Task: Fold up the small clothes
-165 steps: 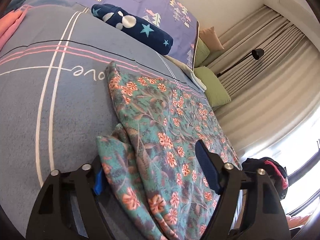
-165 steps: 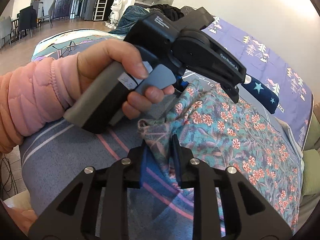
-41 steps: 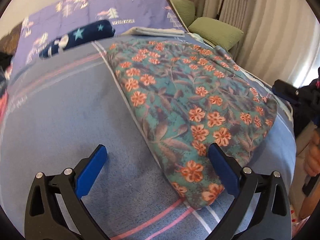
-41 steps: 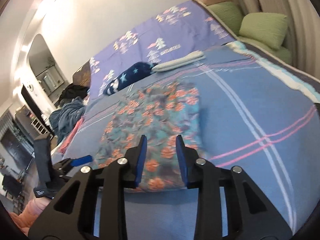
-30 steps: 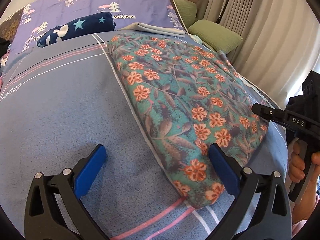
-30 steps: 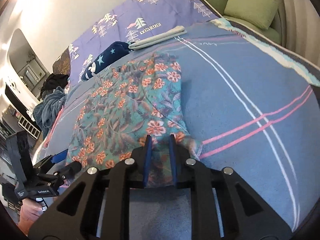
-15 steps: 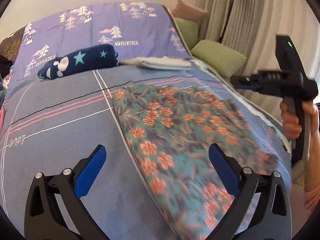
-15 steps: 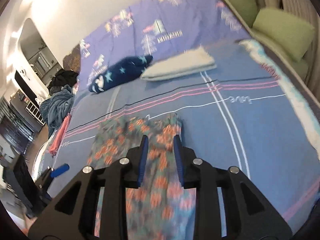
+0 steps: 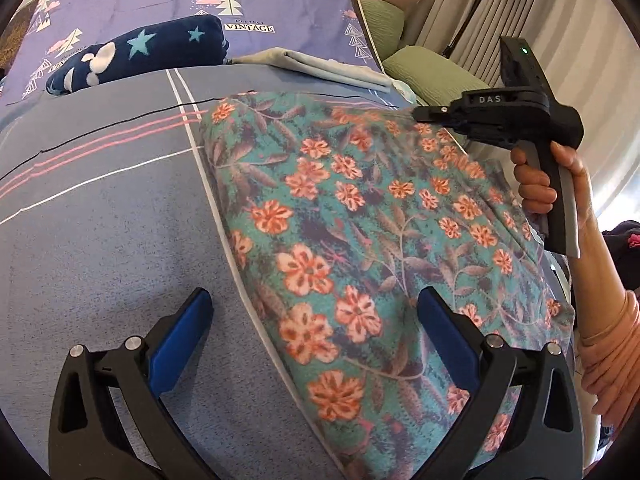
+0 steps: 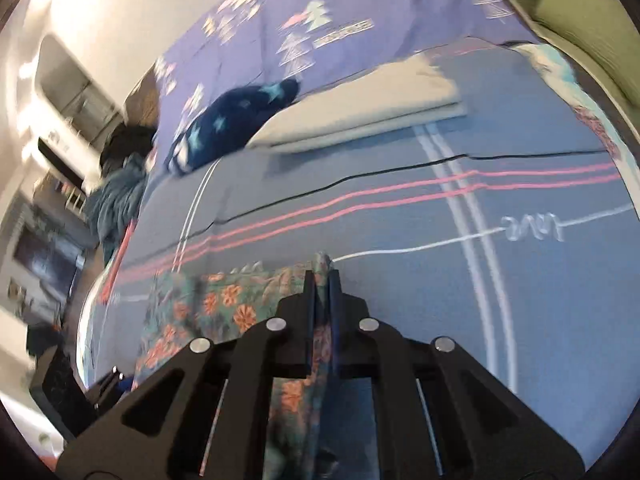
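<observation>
On the left, the left hand-held gripper [image 9: 312,312] is spread wide with nothing between its blue pads. It hangs over the near edge of the flowery cloth [image 9: 360,216]. The cloth lies folded on the blue bed [image 9: 100,208]. On the right, a hand [image 9: 548,184] holds the right hand-held gripper [image 10: 320,280]. Its jaws have just been closing, and now they pinch a far corner of the cloth.
</observation>
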`<state>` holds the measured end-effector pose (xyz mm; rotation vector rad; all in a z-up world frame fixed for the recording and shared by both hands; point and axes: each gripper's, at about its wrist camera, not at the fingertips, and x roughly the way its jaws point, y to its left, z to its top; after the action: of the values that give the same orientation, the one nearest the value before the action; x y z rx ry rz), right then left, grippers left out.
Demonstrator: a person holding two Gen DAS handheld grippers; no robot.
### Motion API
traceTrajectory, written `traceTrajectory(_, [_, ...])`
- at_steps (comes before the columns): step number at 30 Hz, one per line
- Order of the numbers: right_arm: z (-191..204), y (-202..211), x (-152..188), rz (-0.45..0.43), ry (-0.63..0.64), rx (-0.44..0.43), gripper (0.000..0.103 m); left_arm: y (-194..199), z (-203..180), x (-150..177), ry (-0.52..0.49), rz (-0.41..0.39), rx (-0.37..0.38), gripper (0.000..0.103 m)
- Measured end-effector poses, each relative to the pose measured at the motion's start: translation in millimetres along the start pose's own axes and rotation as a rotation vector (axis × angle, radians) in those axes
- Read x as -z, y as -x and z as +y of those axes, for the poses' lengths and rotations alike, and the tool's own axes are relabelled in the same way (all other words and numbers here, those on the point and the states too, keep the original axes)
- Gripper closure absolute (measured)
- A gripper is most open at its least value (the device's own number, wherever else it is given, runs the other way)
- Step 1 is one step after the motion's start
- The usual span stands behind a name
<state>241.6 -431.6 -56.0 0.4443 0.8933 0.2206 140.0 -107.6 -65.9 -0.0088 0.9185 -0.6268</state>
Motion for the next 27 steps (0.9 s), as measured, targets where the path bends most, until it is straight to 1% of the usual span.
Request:
traceTrajectory(1, [-7.5,-2.1,2.6,0.005,-0.03,-0.001,0.091,-2.1,1.9,-1.1,-0.001,0.0,0.0,0.001])
traceTrajectory(2, [-11.0,-3.3,4.4,0.007,-0.043,0.022,0.078,-3.0,3.5,-1.1,-0.001,0.0,0.0,0.001])
traceTrajectory(3, [-15.5,-2.9,8.7,0.005,-0.055,0.061,0.067,-3.1,5.4,-1.2,-0.002,0.0,0.0,0.001])
traceTrajectory(4, [-18.3,2.2,13.1,-0.005,-0.068,0.068,0.054,-2.8,5.4,-1.3,-0.003,-0.001,0.0,0.001])
traceTrajectory(7, [-19.7,31.8,28.8,-0.079,-0.094,0.036,0.054,-0.5,2.8,-0.2,-0.005,-0.005,-0.002,0.001])
traceTrajectory(9, [-17.7,61.0,50.0,-0.125,-0.102,0.024,0.054,0.0,2.7,0.0,-0.003,-0.005,0.002,0.001])
traceTrajectory(10, [-15.7,70.3,57.8,-0.134,-0.096,0.024,0.054,0.3,2.5,0.4,-0.003,-0.005,0.002,0.001])
traceTrajectory(13, [-1.1,103.8,99.4,-0.162,-0.039,0.015,0.054,-0.4,1.4,1.2,-0.009,0.004,-0.005,0.001])
traceTrajectory(14, [4.8,112.0,111.3,-0.168,-0.017,-0.002,0.054,-0.8,0.3,1.3,-0.013,0.007,-0.011,0.001])
traceTrajectory(15, [13.3,119.2,125.9,-0.167,0.008,-0.037,0.054,-1.1,-0.7,1.4,-0.017,0.008,-0.016,0.001])
traceTrajectory(16, [22.1,122.3,138.6,-0.156,0.035,-0.074,0.054,-1.1,-1.5,1.2,-0.018,0.008,-0.019,0.001])
traceTrajectory(18, [35.0,120.1,156.9,-0.116,0.085,-0.11,0.053,-0.9,-2.8,1.4,-0.021,0.007,-0.025,0.001])
traceTrajectory(19, [38.9,117.0,162.7,-0.101,0.097,-0.091,0.052,-0.6,-3.6,1.4,-0.022,0.006,-0.028,0.001])
traceTrajectory(20, [39.7,110.1,166.7,-0.084,0.091,-0.026,0.052,0.0,-4.5,1.5,-0.025,0.004,-0.033,0.001])
traceTrajectory(21, [38.3,105.5,166.7,-0.075,0.073,0.005,0.052,0.3,-5.1,1.4,-0.026,0.004,-0.037,0.001])
traceTrajectory(24, [18.0,100.3,161.3,-0.051,-0.042,-0.015,0.049,2.5,-6.9,2.2,-0.021,0.001,-0.049,0.001])
traceTrajectory(26, [9.3,102.7,158.5,-0.055,-0.047,-0.023,0.036,4.6,-6.8,3.6,-0.015,-0.003,-0.048,0.001])
traceTrajectory(27, [6.3,101.6,158.4,-0.044,-0.043,-0.022,0.034,5.0,-7.1,4.6,-0.012,-0.004,-0.046,0.001])
